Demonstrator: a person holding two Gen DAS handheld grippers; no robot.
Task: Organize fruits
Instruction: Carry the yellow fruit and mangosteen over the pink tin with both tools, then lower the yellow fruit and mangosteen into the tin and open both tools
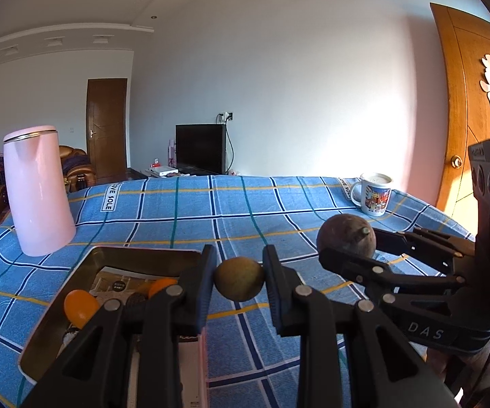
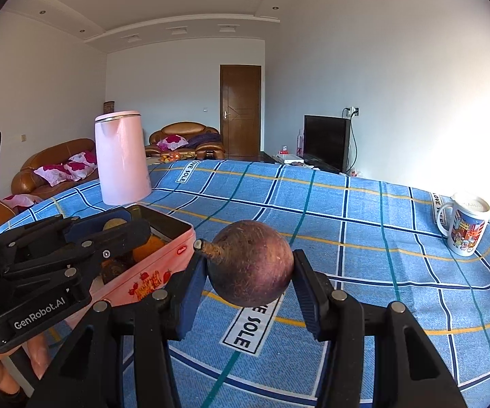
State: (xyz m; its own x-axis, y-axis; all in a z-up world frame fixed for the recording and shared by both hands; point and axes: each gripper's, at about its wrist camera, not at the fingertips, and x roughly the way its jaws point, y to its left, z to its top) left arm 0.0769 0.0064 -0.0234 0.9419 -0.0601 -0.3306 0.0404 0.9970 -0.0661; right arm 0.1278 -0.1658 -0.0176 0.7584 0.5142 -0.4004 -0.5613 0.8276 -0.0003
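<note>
A small round greenish-brown fruit (image 1: pixel 239 278) is being gripped between the pads of the left hand-held gripper (image 1: pixel 239 280), which is closed on it and is being held above the blue checked cloth (image 1: pixel 211 210) covering the surface. The fruit is being carried just beside the right edge of the pink tin box (image 1: pixel 75 285), not yet inside it. In the box, orange fruits (image 1: pixel 81 306) and at least one dark one are being kept on a printed sheet; how many pieces are lying there cannot be told.

A larger dark purple-brown fruit (image 2: pixel 251 263), its short stalk pointing to the left in the right wrist view, is being clamped between the pads of the right hand-held gripper (image 2: pixel 250 272), likewise clear of the cloth. It is being held to the right of the box (image 2: pixel 149 272) and of the left gripper (image 2: pixel 109 234), near them but apart.

A pink kettle (image 1: pixel 39 190) is standing upright on the cloth beyond the box, and a printed mug (image 2: pixel 466 227) is standing well apart at the far right of the surface.
</note>
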